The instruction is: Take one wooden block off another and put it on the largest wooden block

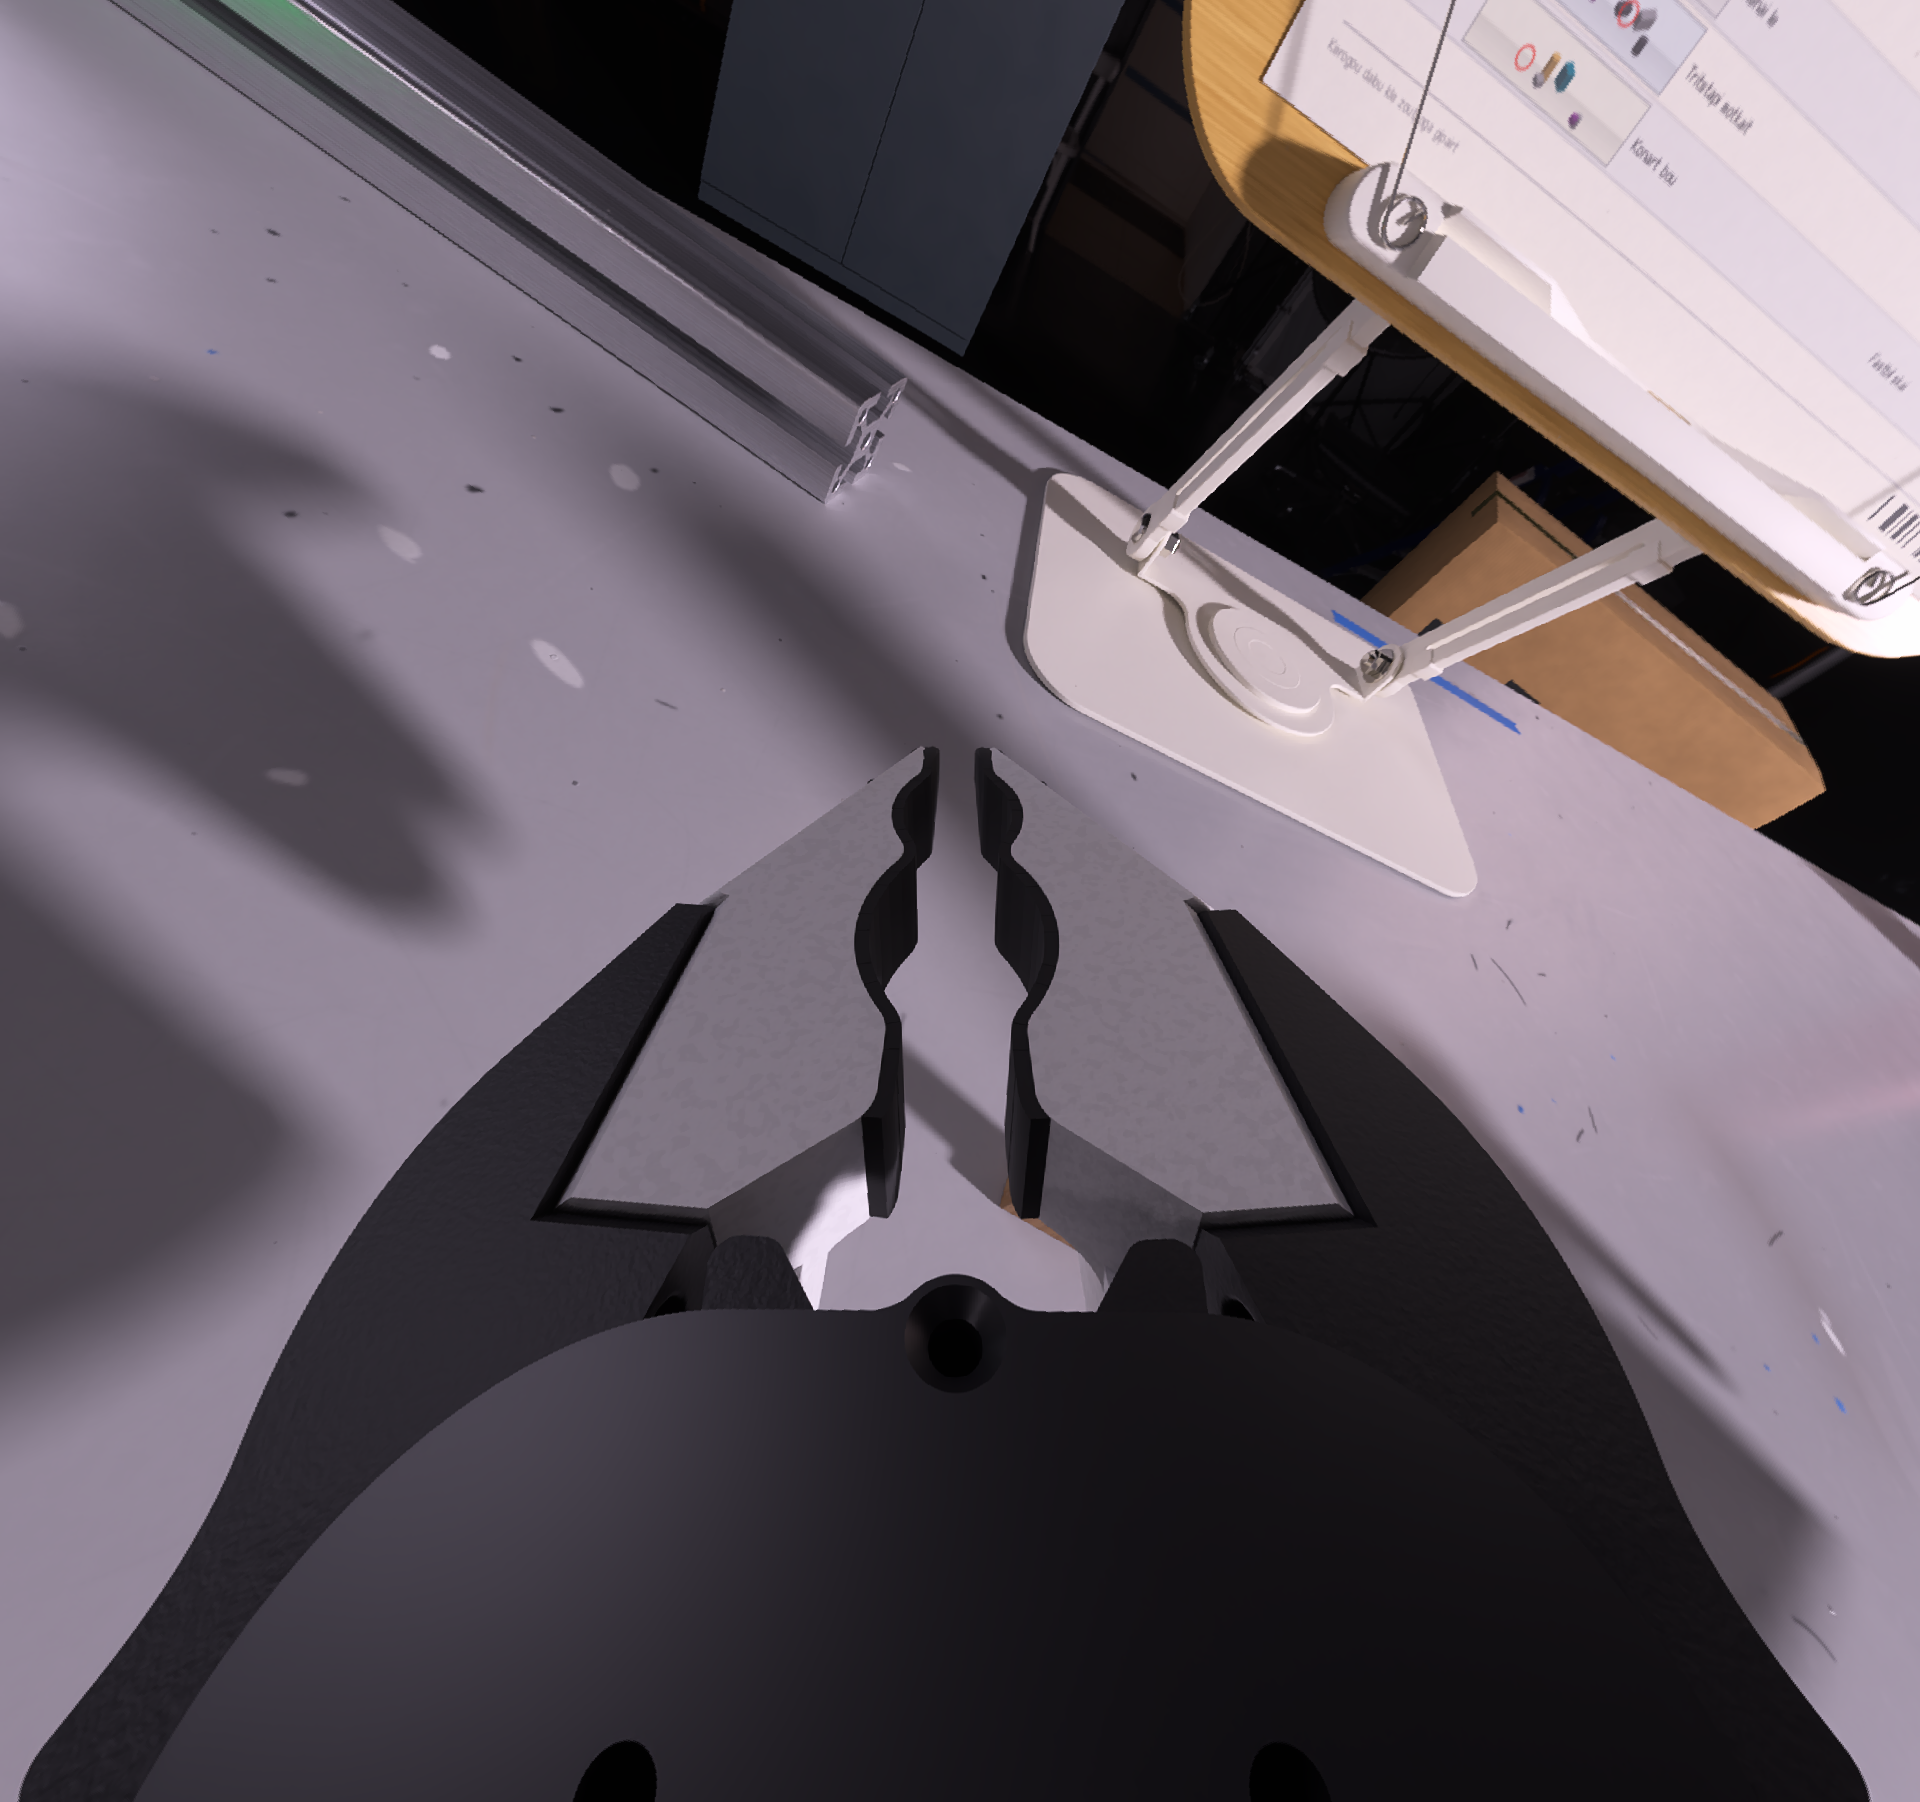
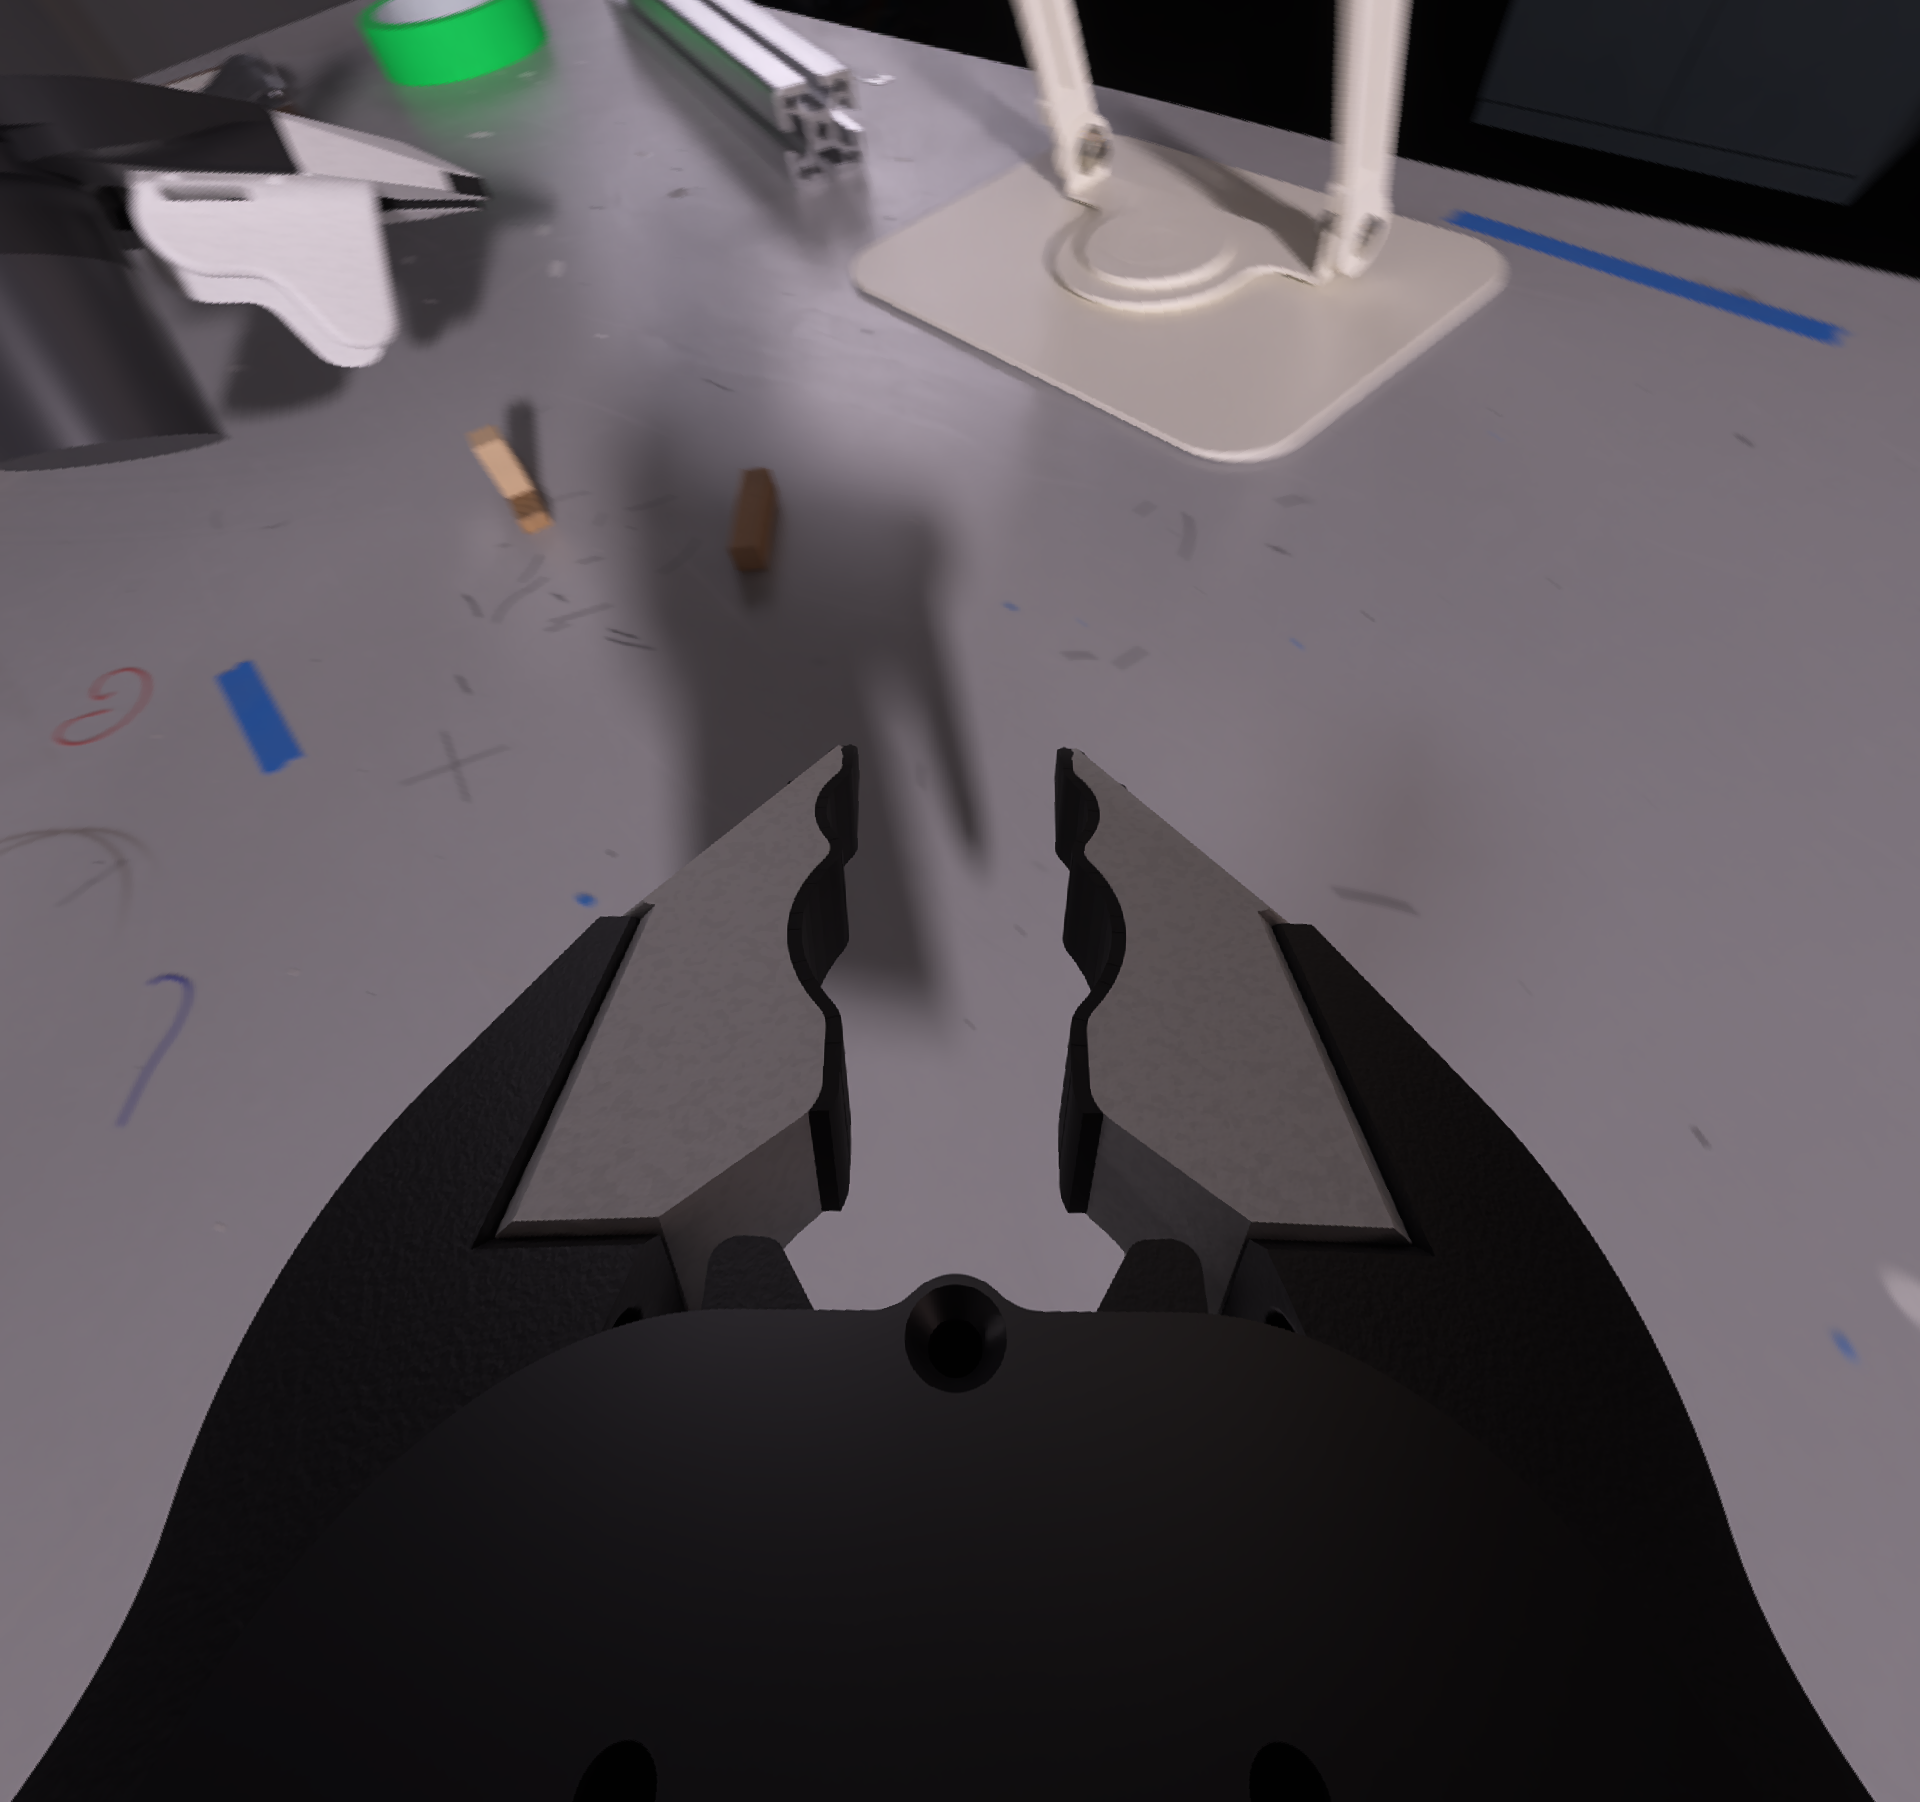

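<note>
- Hovering above a grey, scuffed worktop (image 2: 1455, 713), the right tongs (image 2: 956, 765) stand partly open with nothing between their two tips.
- Well ahead of them lie two small wooden pieces, apart from each other: a pale wooden block (image 2: 509, 482) lying flat and a darker brown block (image 2: 755, 520) that seems to stand on end in shadow.
- Neither piece appears to rest on another, and the blur makes it hard to tell which is the largest.
- The left tongs (image 1: 956, 760) have their tips nearly together with a thin gap between them; nothing shows at the tips.
- Deep between the left fingers (image 1: 790, 983) a small tan sliver (image 1: 1023, 1222) peeks out; whether it is a block beneath them cannot be told.
- In the right wrist view the left tongs appear at the far left edge, raised above the pale block.
- Behind the blocks sit a green tape roll (image 2: 454, 24), an aluminium rail (image 2: 738, 48) and the cream base of a stand (image 2: 1226, 370) that holds a board with a printed sheet (image 1: 1621, 152).
- Risk: the blocks are small and light, so a tip arriving off-centre would likely knock the upright brown one over or skid it away.
- Risk: with both tongs near the same pieces, one could strike the other if they close in together.
- Risk: setting one tiny block on another leaves little margin; a tilted release would probably let it slide off.
</note>
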Motion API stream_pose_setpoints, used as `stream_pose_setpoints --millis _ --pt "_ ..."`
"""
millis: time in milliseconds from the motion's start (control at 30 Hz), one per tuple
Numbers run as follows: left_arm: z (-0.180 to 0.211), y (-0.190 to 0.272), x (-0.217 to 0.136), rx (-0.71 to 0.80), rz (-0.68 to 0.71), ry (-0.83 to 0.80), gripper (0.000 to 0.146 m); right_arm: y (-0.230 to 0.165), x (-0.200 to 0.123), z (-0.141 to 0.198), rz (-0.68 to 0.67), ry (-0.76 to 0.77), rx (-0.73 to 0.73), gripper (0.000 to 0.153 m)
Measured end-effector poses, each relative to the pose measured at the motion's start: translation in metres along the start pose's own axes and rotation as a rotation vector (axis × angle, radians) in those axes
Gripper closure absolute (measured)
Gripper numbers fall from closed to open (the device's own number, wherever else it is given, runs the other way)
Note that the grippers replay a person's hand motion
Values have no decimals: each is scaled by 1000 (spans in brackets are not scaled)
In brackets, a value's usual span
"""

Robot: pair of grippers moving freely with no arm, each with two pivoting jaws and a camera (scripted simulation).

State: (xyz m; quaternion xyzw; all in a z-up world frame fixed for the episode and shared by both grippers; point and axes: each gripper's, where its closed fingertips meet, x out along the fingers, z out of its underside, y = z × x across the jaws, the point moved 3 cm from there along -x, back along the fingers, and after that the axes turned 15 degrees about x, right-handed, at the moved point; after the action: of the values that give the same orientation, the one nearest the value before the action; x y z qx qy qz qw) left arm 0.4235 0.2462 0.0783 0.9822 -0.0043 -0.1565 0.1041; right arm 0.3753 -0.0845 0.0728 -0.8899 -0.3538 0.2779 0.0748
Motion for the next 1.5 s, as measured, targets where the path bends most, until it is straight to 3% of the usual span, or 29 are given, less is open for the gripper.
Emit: stream_pose_setpoints --millis 400,567,733,967,1233,1367,1500 --pt "-11 -13 -3 -99 29 55 139 -130 101 -14 -260 -198 -297 108" --pt "-16 -23 -4 -161 46 79 137 -150 143 -7 -249 -294 -448 108" --pt "-21 -29 -6 -235 76 108 136 -158 170 -4 -263 -397 -431 108" --pt "-25 -33 -8 -274 84 130 135 -161 188 7 -264 -480 -406 109" --pt "-27 -42 -13 -320 63 160 136 -163 191 13 -249 -493 -431 129" --pt "-27 -40 -13 -316 65 155 136 -164 187 3 -246 -431 -444 143" --pt "-27 -39 -12 -314 67 153 136 -160 177 -19 -233 -332 -420 143"
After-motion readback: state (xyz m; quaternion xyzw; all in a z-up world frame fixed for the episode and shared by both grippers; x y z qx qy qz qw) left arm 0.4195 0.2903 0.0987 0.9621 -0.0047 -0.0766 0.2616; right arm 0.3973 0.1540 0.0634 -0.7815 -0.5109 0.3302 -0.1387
